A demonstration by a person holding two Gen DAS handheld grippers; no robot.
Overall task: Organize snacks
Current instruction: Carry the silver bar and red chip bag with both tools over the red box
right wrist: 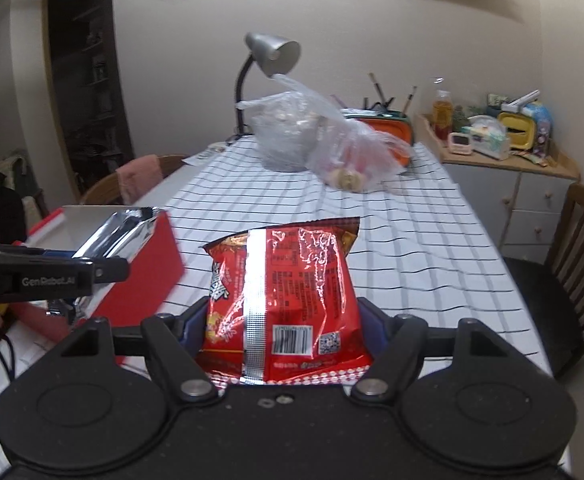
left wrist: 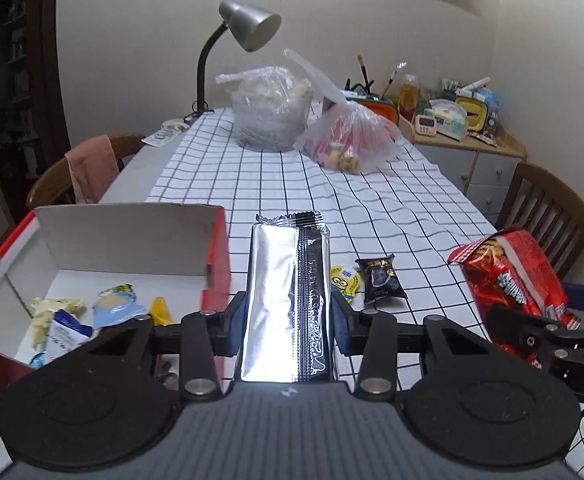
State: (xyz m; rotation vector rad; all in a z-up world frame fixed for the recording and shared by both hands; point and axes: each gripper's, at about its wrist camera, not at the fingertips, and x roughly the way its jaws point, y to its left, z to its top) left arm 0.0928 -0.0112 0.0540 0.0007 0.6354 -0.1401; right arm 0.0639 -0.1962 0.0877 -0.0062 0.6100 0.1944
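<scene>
My left gripper (left wrist: 287,320) is shut on a long silver and black snack packet (left wrist: 285,300), held above the table just right of a red box (left wrist: 215,252). The box has a white inside and holds several small snacks (left wrist: 71,316). My right gripper (right wrist: 281,320) is shut on a red crisp bag (right wrist: 287,292), lifted above the checked tablecloth (right wrist: 412,240). The same red crisp bag (left wrist: 512,280) shows at the right of the left wrist view. In the right wrist view the left gripper (right wrist: 51,272) with the silver packet (right wrist: 119,232) hangs by the red box (right wrist: 147,272).
A yellow minion snack (left wrist: 346,280) and a small black packet (left wrist: 384,280) lie on the tablecloth (left wrist: 271,172). Two clear plastic bags (left wrist: 271,108) and a desk lamp (left wrist: 247,26) stand at the far end. Wooden chairs (left wrist: 548,212) flank the table. A cluttered cabinet (left wrist: 472,148) is back right.
</scene>
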